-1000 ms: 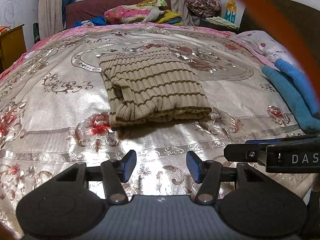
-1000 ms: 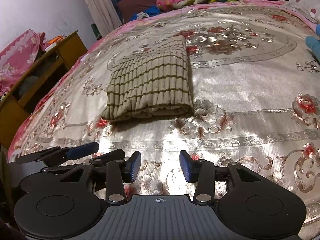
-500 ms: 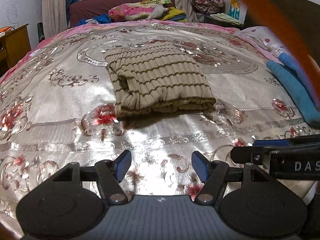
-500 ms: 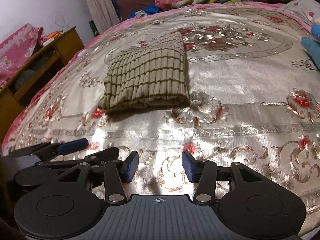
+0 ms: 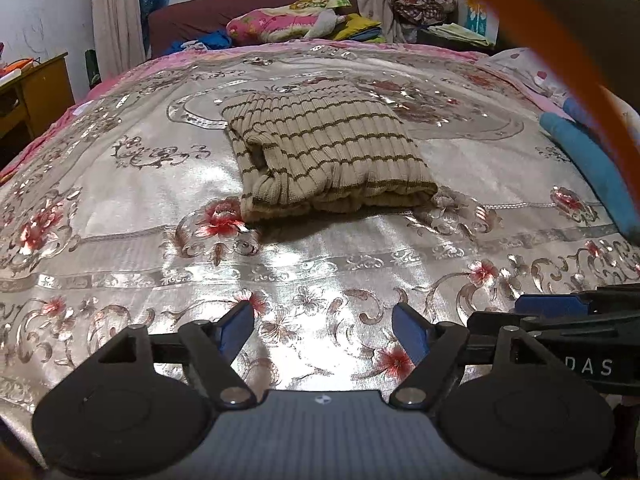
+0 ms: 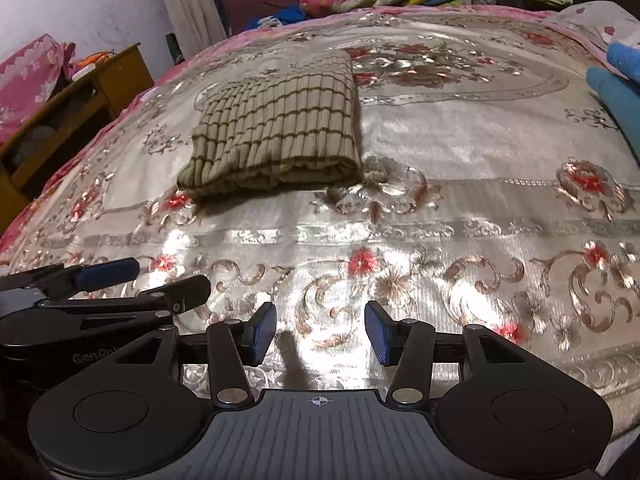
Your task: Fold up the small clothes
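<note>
Here both tools are hanging with jaws apart and empty, the left tool [image 5: 323, 326] and right tool [image 6: 320, 334] side by side above the bed's near edge. Bare shiny embroidered bedspread [image 5: 120, 200] is lying between them and one folded ribbed striped sweater [image 5: 328, 156] near the bed's middle.
</note>
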Available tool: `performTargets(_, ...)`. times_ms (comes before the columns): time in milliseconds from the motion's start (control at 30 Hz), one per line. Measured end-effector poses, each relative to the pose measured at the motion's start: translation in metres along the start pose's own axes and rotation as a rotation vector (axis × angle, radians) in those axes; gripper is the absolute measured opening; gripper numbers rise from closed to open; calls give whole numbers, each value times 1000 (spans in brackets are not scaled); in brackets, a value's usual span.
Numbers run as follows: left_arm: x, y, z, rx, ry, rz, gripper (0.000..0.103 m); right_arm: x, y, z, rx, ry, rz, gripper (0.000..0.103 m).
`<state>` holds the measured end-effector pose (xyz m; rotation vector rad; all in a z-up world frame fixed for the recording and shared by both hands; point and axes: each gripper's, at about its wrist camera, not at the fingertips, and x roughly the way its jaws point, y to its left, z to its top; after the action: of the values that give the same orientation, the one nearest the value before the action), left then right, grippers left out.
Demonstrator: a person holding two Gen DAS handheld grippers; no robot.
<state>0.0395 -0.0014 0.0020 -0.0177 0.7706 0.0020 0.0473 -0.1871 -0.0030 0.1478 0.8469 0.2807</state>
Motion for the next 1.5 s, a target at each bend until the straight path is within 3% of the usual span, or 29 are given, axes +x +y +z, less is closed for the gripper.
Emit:
performTargets(400, -1, -3, -3, 4, 18, 43, 88, -2, -2, -7, 31, -10, -4, 49)
performTargets(667, -8, -5, -6, 16, -20, 56, 88, -4, -3, -9, 43, -21, -8, 49)
performTargets(1500, -8, -6, -10, 15, -17, 55, 87, -4, -3, -11, 51, -24, -14, 49)
